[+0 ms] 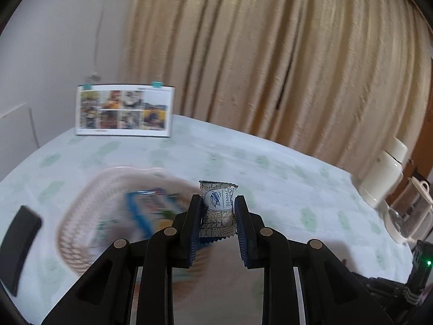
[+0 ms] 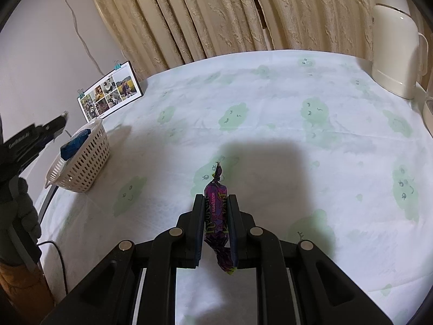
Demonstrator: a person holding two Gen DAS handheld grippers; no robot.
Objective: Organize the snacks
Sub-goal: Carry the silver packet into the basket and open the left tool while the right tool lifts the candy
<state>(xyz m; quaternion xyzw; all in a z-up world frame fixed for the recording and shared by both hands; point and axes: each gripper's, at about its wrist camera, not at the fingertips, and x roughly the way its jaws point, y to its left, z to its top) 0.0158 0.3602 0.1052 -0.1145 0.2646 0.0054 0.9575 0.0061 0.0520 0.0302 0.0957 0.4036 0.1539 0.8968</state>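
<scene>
While the left tool [image 1: 218,211] pinches a white wrapped biscuit [image 1: 217,208] just above the basket [image 1: 81,216] at lower left, the right tool [image 2: 215,216] clamps a purple candy [image 2: 215,216], long axis along its fingers; its basket [image 2: 89,159] sits far left, well apart across the desk [image 2: 270,113].

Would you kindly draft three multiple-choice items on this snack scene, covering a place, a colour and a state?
1. Where is the blue packet?
A. in the basket
B. beside the kettle
C. on the bare tablecloth

2. What colour is the candy in the right hand-held gripper?
A. green
B. purple
C. orange

3. What state is the left hand-held gripper in?
A. open, empty
B. shut, empty
C. shut on the white sachet

Key: 1 A, it lies within the perforated walls; 2 B, its twisted wrapper is purple; 3 C, both pads press its sides.
</scene>
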